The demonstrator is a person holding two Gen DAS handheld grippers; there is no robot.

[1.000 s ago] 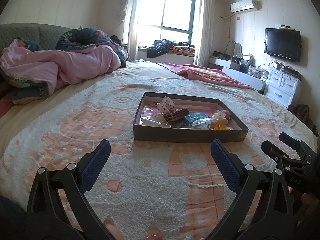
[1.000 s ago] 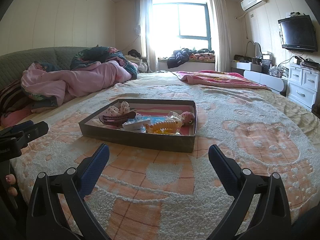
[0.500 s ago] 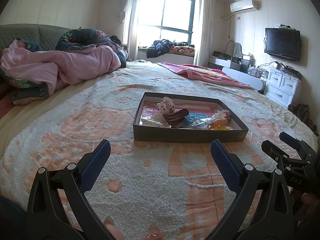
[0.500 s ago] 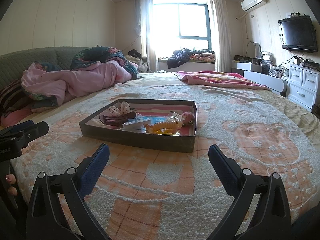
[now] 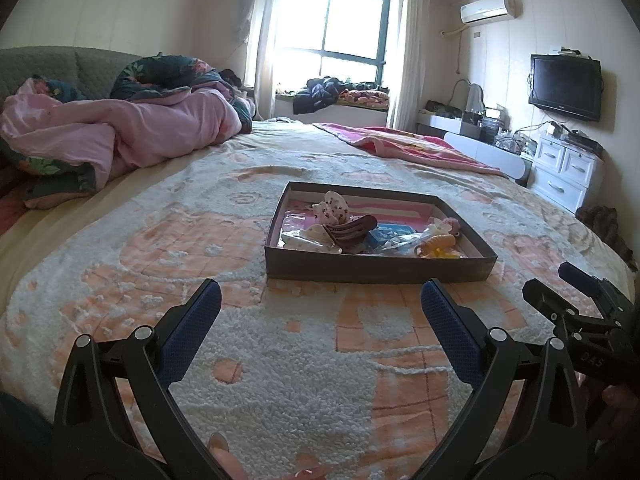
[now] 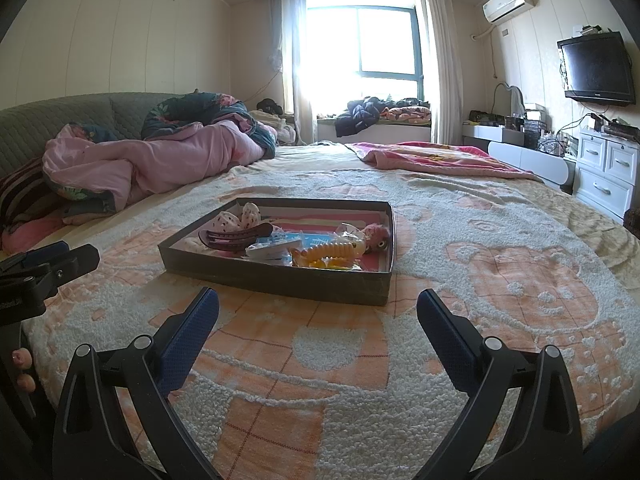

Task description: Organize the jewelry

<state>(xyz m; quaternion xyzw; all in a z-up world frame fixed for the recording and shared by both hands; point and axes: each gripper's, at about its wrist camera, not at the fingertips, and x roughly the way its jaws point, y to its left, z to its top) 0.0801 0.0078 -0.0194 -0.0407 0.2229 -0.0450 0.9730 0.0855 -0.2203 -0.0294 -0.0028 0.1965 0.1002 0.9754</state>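
Note:
A shallow dark cardboard box lies on the bed ahead of both grippers. Inside it are a dark brown claw clip, a yellow claw clip, a spotted white fabric piece, a pink fluffy piece and clear packets. My left gripper hangs open over the blanket, short of the box. My right gripper is open too, near the box's front right corner. Neither holds anything.
A fluffy white and orange blanket covers the bed. Pink bedding is heaped at the left, a pink blanket at the far right. White drawers and a wall television stand to the right. A person's fingers hold the other handle.

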